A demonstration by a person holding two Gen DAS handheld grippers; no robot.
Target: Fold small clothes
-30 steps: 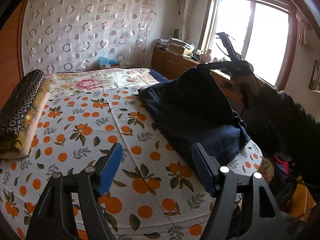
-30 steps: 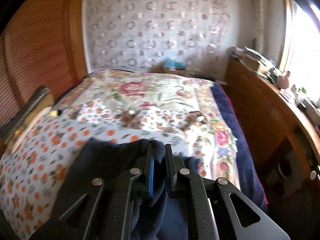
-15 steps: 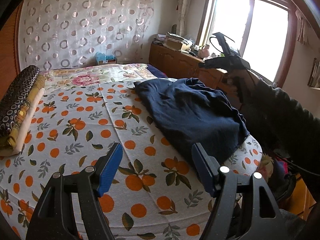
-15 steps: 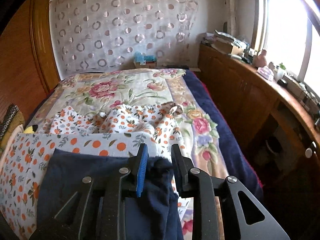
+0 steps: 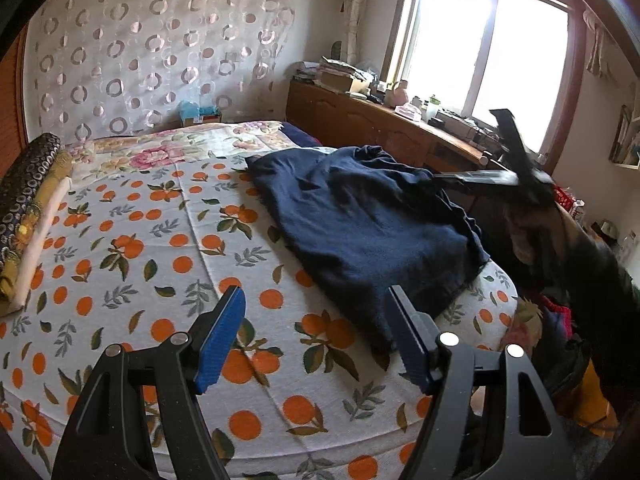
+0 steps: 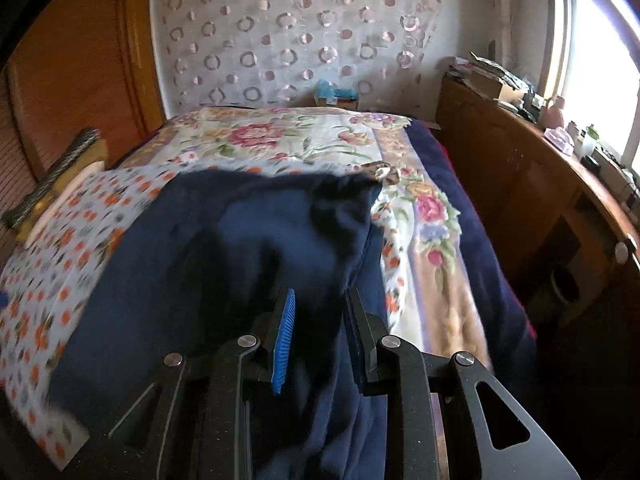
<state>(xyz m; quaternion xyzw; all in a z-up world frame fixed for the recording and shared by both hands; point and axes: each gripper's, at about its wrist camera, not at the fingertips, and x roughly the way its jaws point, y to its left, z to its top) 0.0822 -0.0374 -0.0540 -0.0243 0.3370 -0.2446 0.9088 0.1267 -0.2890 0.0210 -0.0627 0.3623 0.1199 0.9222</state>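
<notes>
A dark navy garment (image 5: 360, 224) lies spread and rumpled on the right half of the bed; it also fills the lower middle of the right wrist view (image 6: 240, 260). My left gripper (image 5: 316, 320) is open and empty, above the bed's near edge, just short of the garment's near corner. My right gripper (image 6: 318, 312) is open, low over the garment's near edge, with cloth lying under and between the fingers. Its black frame (image 5: 516, 164) shows at the right of the left wrist view, beyond the garment.
The bed has an orange-print sheet (image 5: 160, 240) and a floral quilt (image 6: 288, 136) at the head. Folded bedding (image 5: 28, 208) is stacked along the left edge. A wooden sideboard (image 6: 540, 200) with clutter runs along the right under the window. Coloured items (image 5: 560, 320) lie on the floor at the right.
My right gripper has opened and let go of the navy garment, which dropped from a raised peak to lie flat on the bed. The right gripper has lowered. My left gripper has stayed open.
</notes>
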